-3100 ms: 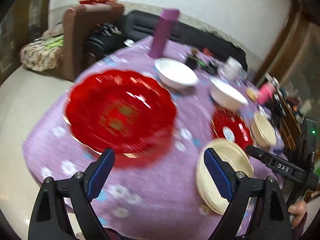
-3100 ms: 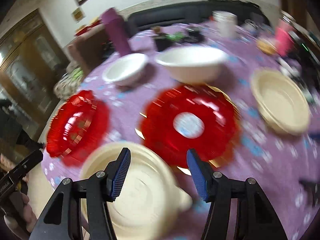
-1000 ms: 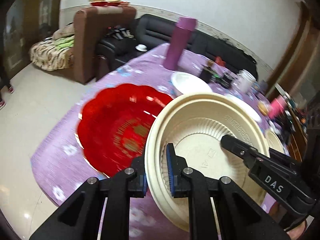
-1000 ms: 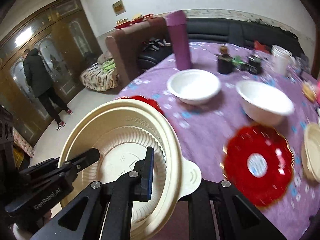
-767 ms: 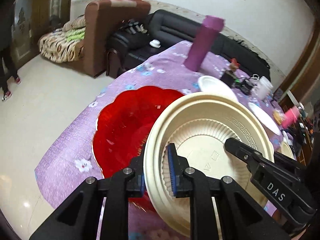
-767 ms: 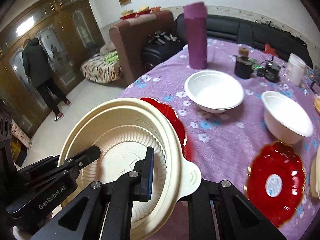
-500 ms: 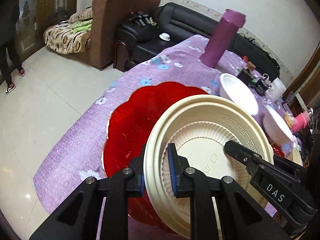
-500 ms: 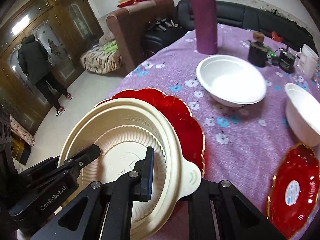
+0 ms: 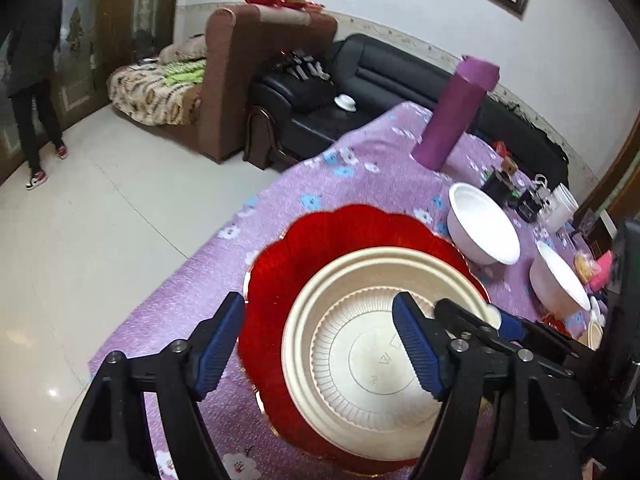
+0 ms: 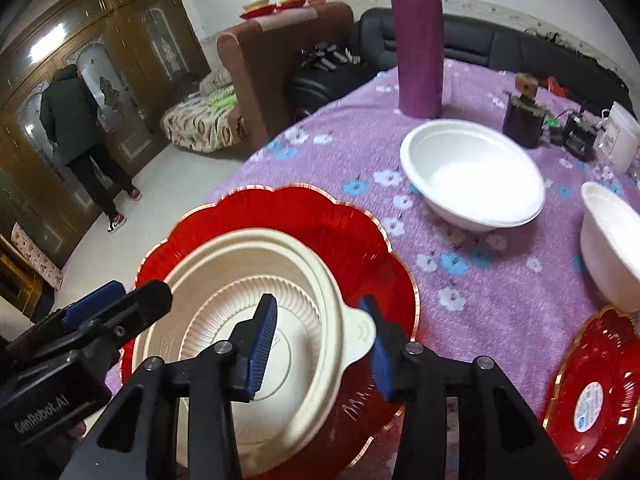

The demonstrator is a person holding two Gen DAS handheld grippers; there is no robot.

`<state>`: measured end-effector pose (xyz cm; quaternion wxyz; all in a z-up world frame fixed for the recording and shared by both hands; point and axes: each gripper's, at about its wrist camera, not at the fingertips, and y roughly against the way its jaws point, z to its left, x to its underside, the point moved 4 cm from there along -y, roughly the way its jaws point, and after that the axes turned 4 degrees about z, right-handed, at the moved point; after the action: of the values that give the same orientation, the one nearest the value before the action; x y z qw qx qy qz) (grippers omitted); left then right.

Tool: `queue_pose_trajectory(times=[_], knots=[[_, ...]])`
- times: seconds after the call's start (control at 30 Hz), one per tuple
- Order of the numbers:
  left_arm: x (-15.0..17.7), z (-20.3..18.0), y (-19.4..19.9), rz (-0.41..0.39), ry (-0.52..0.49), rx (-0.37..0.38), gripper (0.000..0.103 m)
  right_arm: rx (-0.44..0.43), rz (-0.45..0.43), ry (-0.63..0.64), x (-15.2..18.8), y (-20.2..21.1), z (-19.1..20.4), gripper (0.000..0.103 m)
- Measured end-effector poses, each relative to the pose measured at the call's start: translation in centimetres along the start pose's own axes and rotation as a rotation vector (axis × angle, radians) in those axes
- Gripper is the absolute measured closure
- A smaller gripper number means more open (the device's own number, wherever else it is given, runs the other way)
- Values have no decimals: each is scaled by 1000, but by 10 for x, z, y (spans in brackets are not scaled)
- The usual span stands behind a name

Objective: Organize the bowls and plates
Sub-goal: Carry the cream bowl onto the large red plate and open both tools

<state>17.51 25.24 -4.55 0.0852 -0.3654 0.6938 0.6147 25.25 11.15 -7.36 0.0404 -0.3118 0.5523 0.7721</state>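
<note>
A cream ribbed bowl [image 9: 368,360] [image 10: 240,272] lies inside the big red scalloped plate [image 9: 320,240] [image 10: 300,216] on the purple tablecloth. My left gripper [image 9: 318,346] straddles the bowl's left rim. Its jaws are opening and the pads stand clear of the rim. My right gripper [image 10: 320,346] straddles the opposite rim at the bowl's tab handle [image 10: 356,332]. Its jaws are opening too, with a gap on both sides. Each gripper shows in the other's view: the right gripper [image 9: 480,316], the left gripper [image 10: 116,300].
Two white bowls [image 10: 472,176] [image 10: 612,240] sit farther back on the table. A small red plate [image 10: 592,392] lies at the right, and a tall purple flask [image 10: 420,40] stands behind. The table edge [image 9: 192,264] drops to the floor at the left. A person [image 10: 80,128] stands by the cabinet.
Both grippers carried the cream bowl down over the big red plate, then opened. The bowl, tilted in their grip before, now lies flat in the red plate.
</note>
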Motion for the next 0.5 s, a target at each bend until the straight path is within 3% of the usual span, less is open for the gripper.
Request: queue_pose_trajectory(times=[0.23,0.5], knots=[[10,-14,45,-80,-5,39,20,-28,-83,-23,8,44,-10,37],[45,-61,59,-5,-94,88,20,-24,-109,-80,51,87,-54,32]])
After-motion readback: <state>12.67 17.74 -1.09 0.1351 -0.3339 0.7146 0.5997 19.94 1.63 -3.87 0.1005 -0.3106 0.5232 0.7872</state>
